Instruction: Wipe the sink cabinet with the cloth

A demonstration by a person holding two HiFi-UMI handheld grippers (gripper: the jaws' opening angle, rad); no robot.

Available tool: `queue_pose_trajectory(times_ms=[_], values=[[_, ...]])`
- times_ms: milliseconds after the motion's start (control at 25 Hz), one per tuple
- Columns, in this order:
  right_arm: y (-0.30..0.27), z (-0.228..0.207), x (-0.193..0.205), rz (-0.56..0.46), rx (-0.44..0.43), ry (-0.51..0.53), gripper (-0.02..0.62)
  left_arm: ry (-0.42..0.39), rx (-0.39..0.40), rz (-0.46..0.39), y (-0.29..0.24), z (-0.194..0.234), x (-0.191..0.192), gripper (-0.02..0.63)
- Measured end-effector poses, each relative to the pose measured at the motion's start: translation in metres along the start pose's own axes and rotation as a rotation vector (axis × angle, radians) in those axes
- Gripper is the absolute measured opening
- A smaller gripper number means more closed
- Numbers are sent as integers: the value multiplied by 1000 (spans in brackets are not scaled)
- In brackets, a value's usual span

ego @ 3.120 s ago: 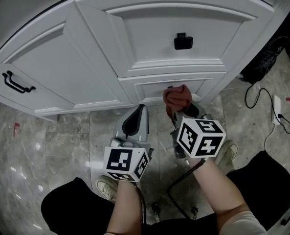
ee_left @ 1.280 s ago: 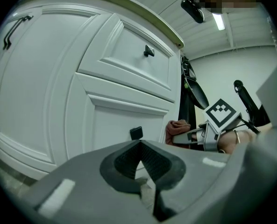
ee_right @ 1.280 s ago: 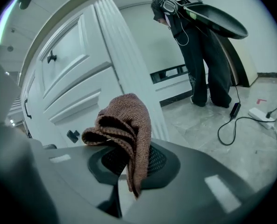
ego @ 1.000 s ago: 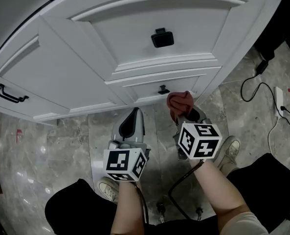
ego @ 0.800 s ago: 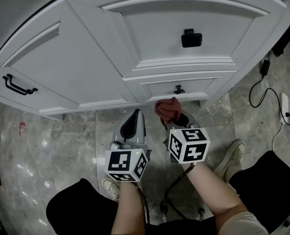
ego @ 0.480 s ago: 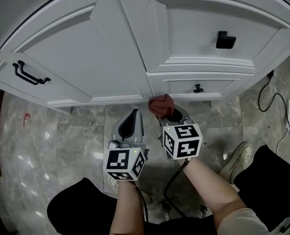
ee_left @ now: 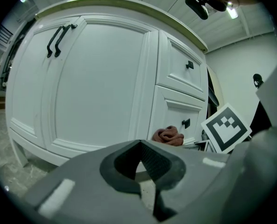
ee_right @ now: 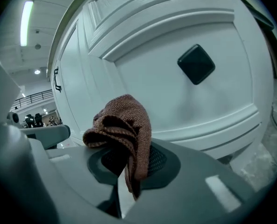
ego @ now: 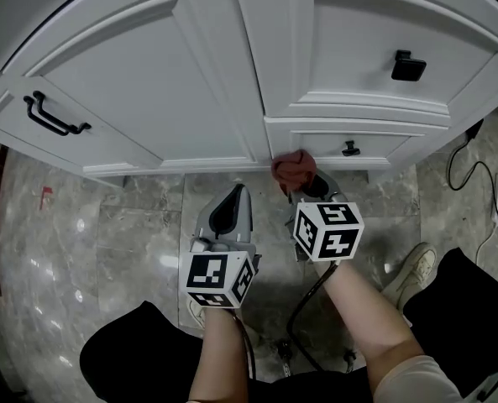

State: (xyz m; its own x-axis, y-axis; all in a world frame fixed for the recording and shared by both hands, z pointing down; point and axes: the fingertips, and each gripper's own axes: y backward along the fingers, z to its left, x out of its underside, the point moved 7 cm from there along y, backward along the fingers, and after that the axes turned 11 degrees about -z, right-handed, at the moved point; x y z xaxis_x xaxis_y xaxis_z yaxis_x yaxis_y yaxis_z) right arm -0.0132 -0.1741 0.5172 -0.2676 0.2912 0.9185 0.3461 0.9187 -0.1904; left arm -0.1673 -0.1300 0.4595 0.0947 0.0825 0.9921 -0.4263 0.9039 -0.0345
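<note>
1. The white sink cabinet (ego: pixel 190 82) fills the upper part of the head view. It has a curved front, a panelled door on the left and two drawers on the right.
2. The grey marble floor (ego: pixel 106 242) lies below it, with a white cable (ego: pixel 475 170) trailing at the right edge.
3. The left gripper (ego: pixel 230 208) hangs above the floor, well short of the cabinet. Its own view shows the jaws closed together with nothing between them.
4. The right gripper (ego: pixel 306 188) reaches toward the cabinet's bottom edge, its jaws clamped on the cloth.
5. The cloth (ego: pixel 293 169) is brown and bunched. It sits at the left end of the lower drawer, just beside the door's frame; actual contact with the wood cannot be made out. In the right gripper view the cloth (ee_right: pixel 124 125) rises out of the jaws, one end hanging down between them.
6. Two black bar handles (ego: pixel 54 116) sit on the door, a square black knob (ego: pixel 409 65) on the upper drawer and a small knob (ego: pixel 350 149) on the lower one, just right of the cloth.
</note>
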Motion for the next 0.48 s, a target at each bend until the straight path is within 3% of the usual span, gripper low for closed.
queue_pose_trajectory(times_ms=[480], values=[[16,-38,-8,-3,49,-122,84,-13,47,17,-14,-21,3,0]])
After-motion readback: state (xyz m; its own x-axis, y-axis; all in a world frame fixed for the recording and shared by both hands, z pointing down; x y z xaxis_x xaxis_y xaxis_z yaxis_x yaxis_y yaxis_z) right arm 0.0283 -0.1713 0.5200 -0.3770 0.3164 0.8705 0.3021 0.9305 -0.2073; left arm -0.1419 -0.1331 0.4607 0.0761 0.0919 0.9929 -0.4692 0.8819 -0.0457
